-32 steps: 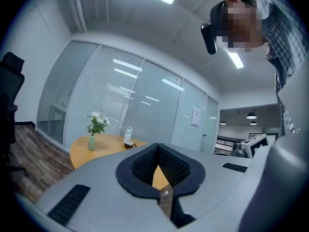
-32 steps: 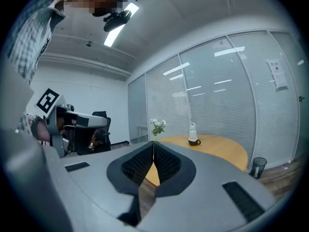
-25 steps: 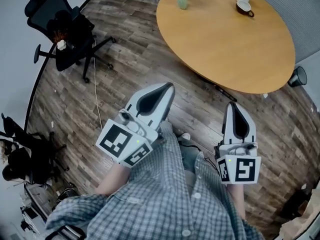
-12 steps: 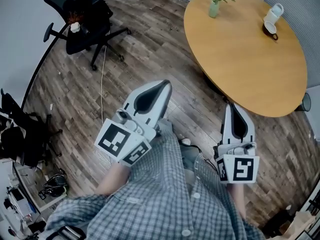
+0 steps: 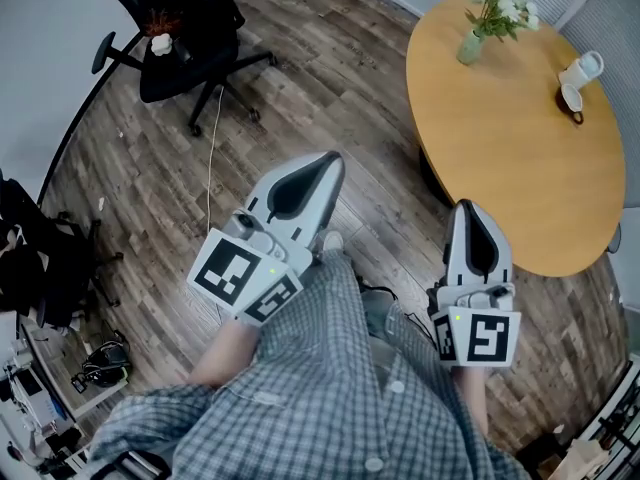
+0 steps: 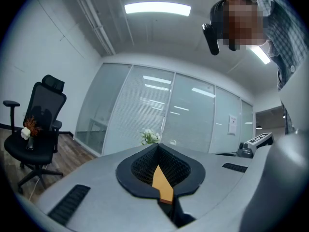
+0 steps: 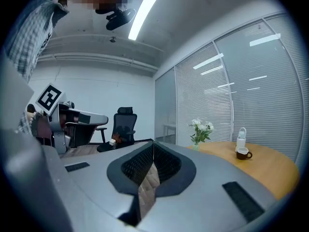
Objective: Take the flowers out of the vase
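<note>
White flowers (image 5: 503, 0) stand in a small pale green vase (image 5: 470, 47) near the far edge of the round wooden table (image 5: 500, 138). The right gripper view shows the same flowers (image 7: 202, 128) and vase (image 7: 196, 146) far ahead; the left gripper view catches only the flowers (image 6: 150, 137) over its jaws. My left gripper (image 5: 330, 164) and right gripper (image 5: 468, 211) are both shut and empty, held level in front of my body, well short of the table.
A dark cup on a saucer (image 5: 573, 96) and a white bottle (image 5: 583, 66) sit on the table's right side. A black office chair (image 5: 180, 38) stands on the wood floor at the left, a cable (image 5: 212, 158) trailing from it. Clutter lines the left edge (image 5: 40, 268).
The table with the vase has slid to the right and lower in the head view, and the chair has shifted right. Both grippers stay shut in front of me.
</note>
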